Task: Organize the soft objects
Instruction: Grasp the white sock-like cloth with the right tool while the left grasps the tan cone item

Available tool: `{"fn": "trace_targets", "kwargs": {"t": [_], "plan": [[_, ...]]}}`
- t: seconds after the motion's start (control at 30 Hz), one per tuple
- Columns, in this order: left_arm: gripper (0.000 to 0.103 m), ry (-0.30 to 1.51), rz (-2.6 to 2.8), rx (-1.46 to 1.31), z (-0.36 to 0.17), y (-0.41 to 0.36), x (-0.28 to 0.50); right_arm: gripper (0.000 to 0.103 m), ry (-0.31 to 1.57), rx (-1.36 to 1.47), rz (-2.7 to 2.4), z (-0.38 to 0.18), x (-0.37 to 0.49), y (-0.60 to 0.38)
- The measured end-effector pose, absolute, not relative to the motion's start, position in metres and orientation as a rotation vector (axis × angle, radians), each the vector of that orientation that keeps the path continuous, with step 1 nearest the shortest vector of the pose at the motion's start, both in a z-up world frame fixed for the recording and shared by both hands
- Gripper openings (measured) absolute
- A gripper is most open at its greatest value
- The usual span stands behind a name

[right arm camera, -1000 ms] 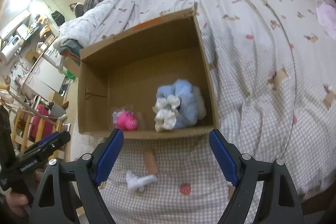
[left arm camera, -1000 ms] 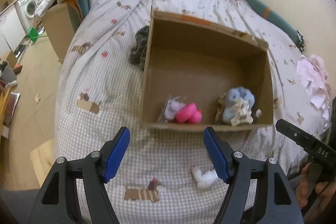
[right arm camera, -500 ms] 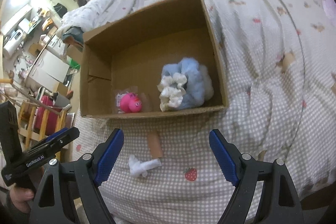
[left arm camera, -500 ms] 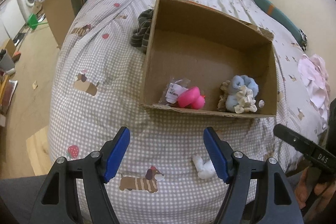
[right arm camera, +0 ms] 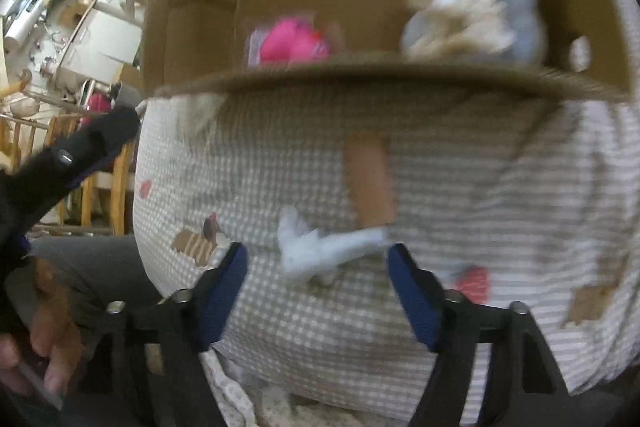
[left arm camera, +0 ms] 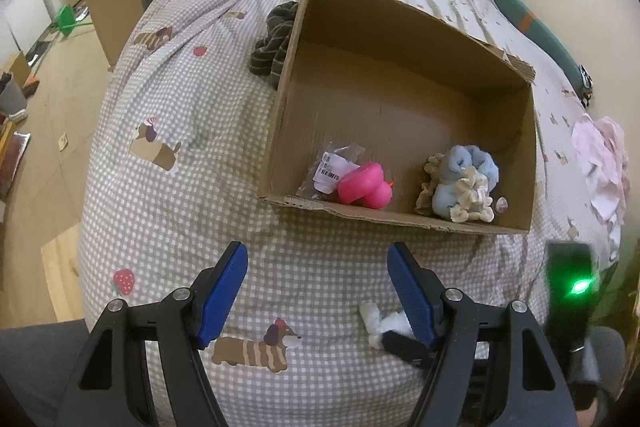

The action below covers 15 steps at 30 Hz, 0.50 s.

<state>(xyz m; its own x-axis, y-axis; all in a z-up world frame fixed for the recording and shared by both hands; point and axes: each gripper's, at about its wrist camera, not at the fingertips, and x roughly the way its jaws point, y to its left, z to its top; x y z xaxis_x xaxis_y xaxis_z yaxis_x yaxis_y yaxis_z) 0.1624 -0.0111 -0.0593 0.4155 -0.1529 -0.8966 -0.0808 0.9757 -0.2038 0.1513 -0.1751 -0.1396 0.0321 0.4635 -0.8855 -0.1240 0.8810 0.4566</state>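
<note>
Left wrist: cardboard box holds pink toy and blue plush.

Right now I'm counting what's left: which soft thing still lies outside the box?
The small white piece on the checked bedspread; the pink toy and blue bundle sit inside.

Your left gripper: black plastic frame, blue finger pads, silver pivot screws. Your right gripper: the same build; a green indicator light glows on its black housing.
</note>
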Motion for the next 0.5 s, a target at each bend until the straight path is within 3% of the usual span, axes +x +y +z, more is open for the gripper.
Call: {"fn": "trace_targets", "kwargs": {"t": [0.07, 0.2, 0.5], "plan": [[0.070, 1.143, -0.041, -0.218, -0.060, -0.012, 0.163, 0.054, 1.509, 0.289, 0.464, -0.149, 0.153, -0.167], [0.070, 1.148, -0.034, -0.210, -0.062, -0.011, 0.162, 0.024, 1.516, 0.249, 0.448, -0.154, 0.153, -0.162], [0.070, 1.192, -0.084, -0.202, -0.080, -0.030, 0.163, 0.022, 1.389, 0.358, 0.466, -0.112, 0.131, -0.216]]}}
